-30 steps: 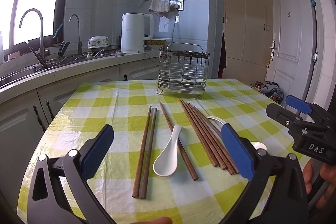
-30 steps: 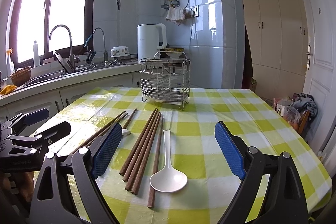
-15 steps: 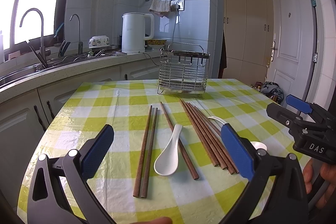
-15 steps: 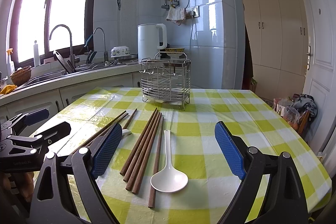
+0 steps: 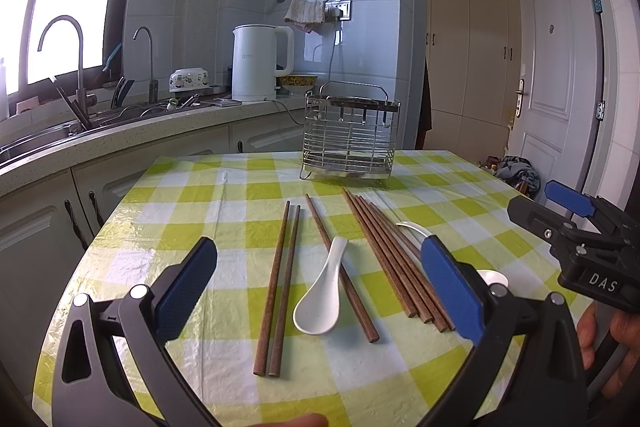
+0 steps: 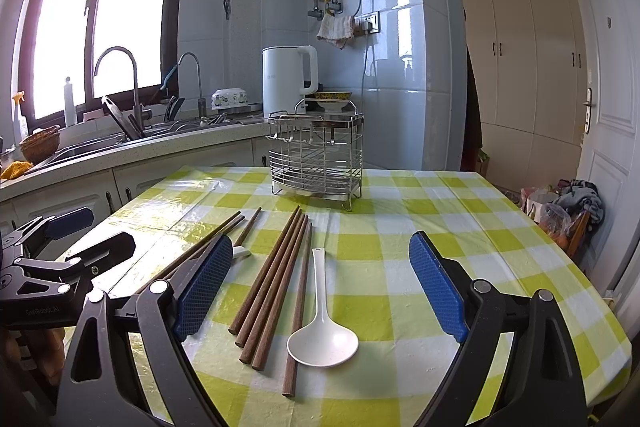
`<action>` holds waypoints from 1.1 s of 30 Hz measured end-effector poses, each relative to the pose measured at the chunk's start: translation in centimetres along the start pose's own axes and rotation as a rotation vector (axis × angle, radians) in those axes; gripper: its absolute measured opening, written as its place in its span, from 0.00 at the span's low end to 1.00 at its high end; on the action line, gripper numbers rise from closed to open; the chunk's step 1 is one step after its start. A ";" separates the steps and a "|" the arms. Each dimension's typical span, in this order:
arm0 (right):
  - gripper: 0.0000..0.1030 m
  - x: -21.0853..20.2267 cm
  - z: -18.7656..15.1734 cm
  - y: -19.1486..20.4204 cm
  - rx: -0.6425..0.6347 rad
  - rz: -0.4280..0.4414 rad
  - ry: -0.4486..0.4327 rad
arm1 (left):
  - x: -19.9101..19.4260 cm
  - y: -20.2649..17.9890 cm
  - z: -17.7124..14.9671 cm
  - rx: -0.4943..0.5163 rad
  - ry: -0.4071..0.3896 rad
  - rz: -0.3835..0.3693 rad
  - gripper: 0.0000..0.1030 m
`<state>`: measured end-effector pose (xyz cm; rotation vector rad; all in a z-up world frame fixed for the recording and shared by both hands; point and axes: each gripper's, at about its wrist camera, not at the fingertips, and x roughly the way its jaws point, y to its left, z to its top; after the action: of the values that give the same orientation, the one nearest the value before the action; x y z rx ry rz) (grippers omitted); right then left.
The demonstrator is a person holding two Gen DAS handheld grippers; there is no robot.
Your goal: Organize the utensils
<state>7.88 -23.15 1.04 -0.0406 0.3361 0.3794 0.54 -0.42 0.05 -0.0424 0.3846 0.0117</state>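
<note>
The surface (image 6: 400,227), covered in a yellow-green check cloth, ends in a rounded edge at 3 o'clock in the right wrist view and at 9 o'clock in the left wrist view. The cloth is bare from the ladle (image 6: 322,331) out to the 3 o'clock edge.

Left claw (image 5: 316,287): released, jaws wide, nothing between them. Right claw (image 6: 320,291): released, jaws wide, empty.

Hidden parts: in the left wrist view the right-hand pad covers most of the ladle (image 5: 492,277); in the right wrist view the left-hand pad covers most of the short spoon (image 6: 241,251).

Utensils lie flat at centre. A chopstick pair (image 5: 280,279) lies at 11 o'clock of the short spoon (image 5: 320,299), a single chopstick (image 5: 340,267) runs under its handle, and a chopstick bundle (image 5: 396,259) lies at 2 o'clock. The wire rack (image 5: 350,135) stands upright at 12 o'clock, apart from the utensils.
</note>
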 end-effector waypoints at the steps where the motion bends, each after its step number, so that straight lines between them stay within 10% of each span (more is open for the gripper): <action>1: 0.82 0.0 0.0 0.0 0.000 0.000 0.000 | 0.0 0.0 0.0 0.000 0.001 0.000 0.96; 16: 0.82 0.2 -0.1 -0.3 0.009 -0.001 0.020 | 0.2 0.3 -0.4 -0.017 0.021 -0.011 0.96; 24: 0.82 6.3 -1.0 -2.9 0.066 -0.001 0.344 | 3.0 0.1 0.1 0.019 0.173 -0.063 0.94; 33: 0.81 12.7 -1.1 -2.5 0.076 0.122 0.532 | 11.5 -0.7 1.2 0.095 0.449 -0.140 0.55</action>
<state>19.57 -21.03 -4.20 -0.0469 0.8813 0.4743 11.67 -1.07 -3.14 0.0233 0.8297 -0.1563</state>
